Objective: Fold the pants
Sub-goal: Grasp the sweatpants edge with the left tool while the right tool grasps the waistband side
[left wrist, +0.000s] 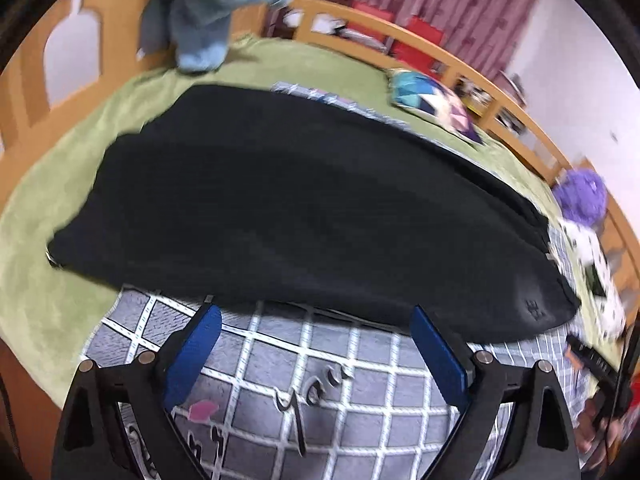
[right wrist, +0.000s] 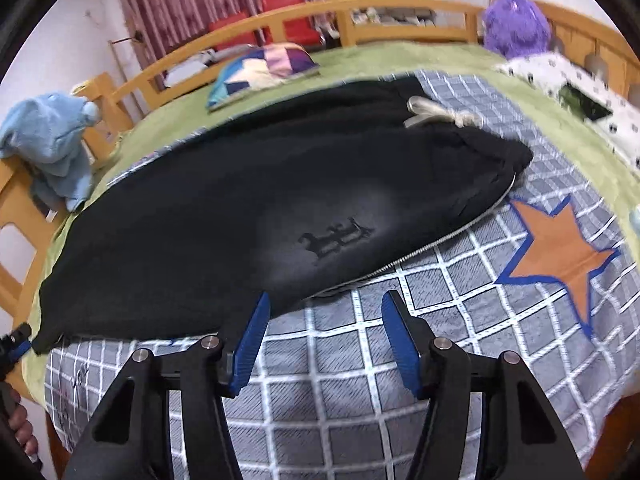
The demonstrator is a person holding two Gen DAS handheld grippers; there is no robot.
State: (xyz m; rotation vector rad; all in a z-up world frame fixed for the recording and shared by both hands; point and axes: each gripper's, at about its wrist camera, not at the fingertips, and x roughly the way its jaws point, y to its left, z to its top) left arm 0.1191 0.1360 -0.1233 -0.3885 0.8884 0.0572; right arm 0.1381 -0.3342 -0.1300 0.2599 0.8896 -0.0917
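Black pants (left wrist: 288, 208) lie flat across the bed on a grey checked blanket (left wrist: 320, 368), folded lengthwise, with a small logo near one end. In the right wrist view the pants (right wrist: 280, 200) show a white drawstring (right wrist: 436, 114) at the waistband on the far right. My left gripper (left wrist: 316, 318) stands open just short of the pants' near edge, nothing between its blue pads. My right gripper (right wrist: 325, 302) is open too, its jaws narrower, its left fingertip (right wrist: 262, 304) at the near hem and only blanket between the pads.
A green cover (left wrist: 44, 264) lies under the blanket. A wooden bed rail (right wrist: 280, 20) runs along the far side. On the bed rest a patchwork pillow (right wrist: 264, 66), a blue plush toy (right wrist: 52, 136), a purple plush toy (right wrist: 516, 24) and a spotted white cloth (right wrist: 572, 80). An orange star (right wrist: 560, 252) marks the blanket.
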